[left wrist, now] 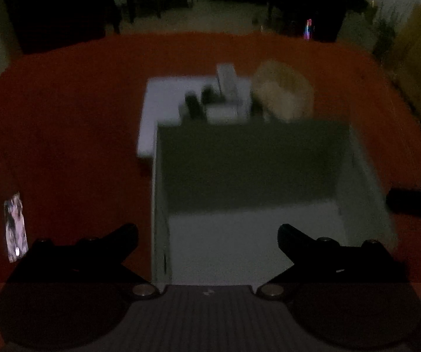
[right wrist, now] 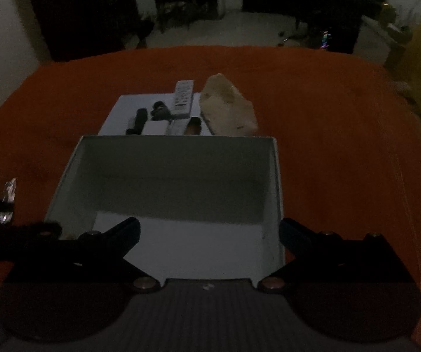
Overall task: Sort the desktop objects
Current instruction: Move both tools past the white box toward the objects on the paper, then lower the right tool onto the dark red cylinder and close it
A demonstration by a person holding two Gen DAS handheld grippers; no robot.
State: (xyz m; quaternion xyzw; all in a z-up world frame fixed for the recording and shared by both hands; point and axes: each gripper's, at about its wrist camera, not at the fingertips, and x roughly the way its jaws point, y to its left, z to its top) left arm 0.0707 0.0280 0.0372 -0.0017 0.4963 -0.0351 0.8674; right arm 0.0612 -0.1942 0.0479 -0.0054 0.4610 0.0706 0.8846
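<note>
Items: remote point(right wrist: 184, 98) and small dark objects on white sheet point(right wrist: 116, 114), straight beyond open box point(right wrist: 178, 176), long axes pointing away; 2 grippers, left gripper point(left wrist: 207, 234) and right gripper point(right wrist: 209, 230), fingers spread, empty, right seemingly nearer.

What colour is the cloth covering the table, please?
Orange-red; the tablecloth shows best in the right wrist view.

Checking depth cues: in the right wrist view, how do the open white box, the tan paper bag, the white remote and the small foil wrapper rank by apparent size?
1. Open white box, though nearest the camera
2. Tan paper bag
3. White remote
4. Foil wrapper, partly hidden
</note>
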